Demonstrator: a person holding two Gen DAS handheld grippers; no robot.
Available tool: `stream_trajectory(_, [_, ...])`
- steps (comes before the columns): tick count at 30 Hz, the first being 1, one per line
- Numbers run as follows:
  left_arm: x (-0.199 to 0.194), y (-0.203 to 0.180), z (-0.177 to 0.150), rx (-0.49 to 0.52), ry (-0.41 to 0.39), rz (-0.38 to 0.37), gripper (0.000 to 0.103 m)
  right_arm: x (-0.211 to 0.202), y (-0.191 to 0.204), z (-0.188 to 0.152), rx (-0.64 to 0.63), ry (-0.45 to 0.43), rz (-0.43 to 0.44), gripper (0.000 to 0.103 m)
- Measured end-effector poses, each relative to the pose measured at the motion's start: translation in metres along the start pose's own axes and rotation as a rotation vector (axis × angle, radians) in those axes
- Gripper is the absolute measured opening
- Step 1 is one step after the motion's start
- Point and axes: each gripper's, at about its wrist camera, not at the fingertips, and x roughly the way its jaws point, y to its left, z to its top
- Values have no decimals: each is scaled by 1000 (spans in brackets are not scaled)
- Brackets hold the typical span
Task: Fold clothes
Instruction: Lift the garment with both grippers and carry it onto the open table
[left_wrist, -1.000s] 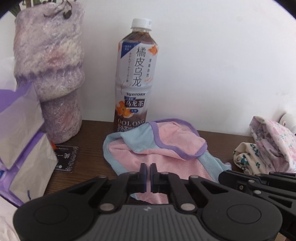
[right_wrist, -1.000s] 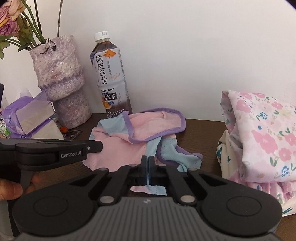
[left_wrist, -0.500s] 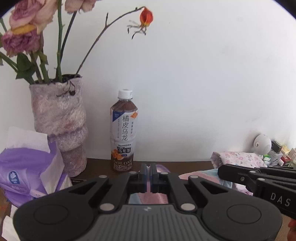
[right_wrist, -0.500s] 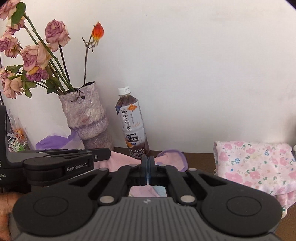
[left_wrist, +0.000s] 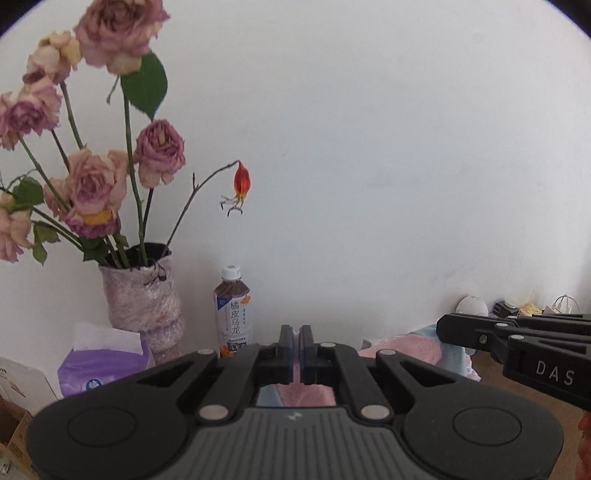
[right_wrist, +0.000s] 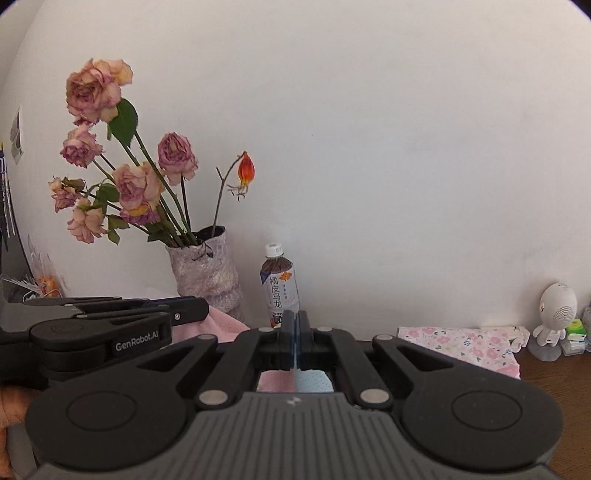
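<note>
We carry two matte black plastic grippers with ribbed grey bases, silver rivets, and white "DAS" and "GenRobot.AI" lettering.

Soft, even daylight in both wrist views; source not in view. White wall reads bright, slightly washed, no hard glare. Faint soft shadows behind the dried roses and vase. Strong fisheye bowing, dark vignette at the frame corners. Black left hand-held gripper and right hand-held gripper underexposed, little surface detail. Bottle label legible; far clutter at right edge soft. No motion blur evident.
</note>
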Motion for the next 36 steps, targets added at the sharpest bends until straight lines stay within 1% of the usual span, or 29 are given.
stream_trajectory(5, [-50, -17, 17, -3, -53, -20, 1, -54, 9, 19, -16, -74, -16, 1])
stream_trajectory(7, [-70, -27, 21, 14, -73, -26, 1, -76, 11, 25, -24, -104, -26, 1])
stream_trajectory(11, [-107, -45, 20, 43, -90, -28, 2, -118, 16, 32, -46, -147, -38, 1])
stream_trajectory(14, [-138, -63, 5, 107, -103, -44, 2, -151, 22, 29, -88, -167, -41, 1])
stream_trajectory(17, [-160, -77, -29, 141, -67, -104, 2, -181, 18, 16, -103, -165, -23, 1])
stream_trajectory(19, [-172, -85, -54, 155, -38, -150, 2, -195, 14, 0, -107, -139, -16, 1])
stream_trajectory(22, [-180, -89, -104, 146, 22, -225, 2, -210, 6, -35, -122, -76, -7, 1])
stream_trajectory(25, [-188, -93, -154, 137, 83, -300, 2, -220, -2, -84, -125, -7, 6, 1])
stream_trajectory(29, [-198, -98, -219, 126, 162, -393, 2, -231, -12, -154, -86, 69, 40, 1])
stream_trajectory(33, [-198, -93, -262, 106, 237, -409, 2, -240, -17, -212, -27, 122, 81, 1])
stream_trajectory(36, [-195, -89, -281, 96, 275, -399, 2, -242, -19, -246, 18, 152, 92, 1])
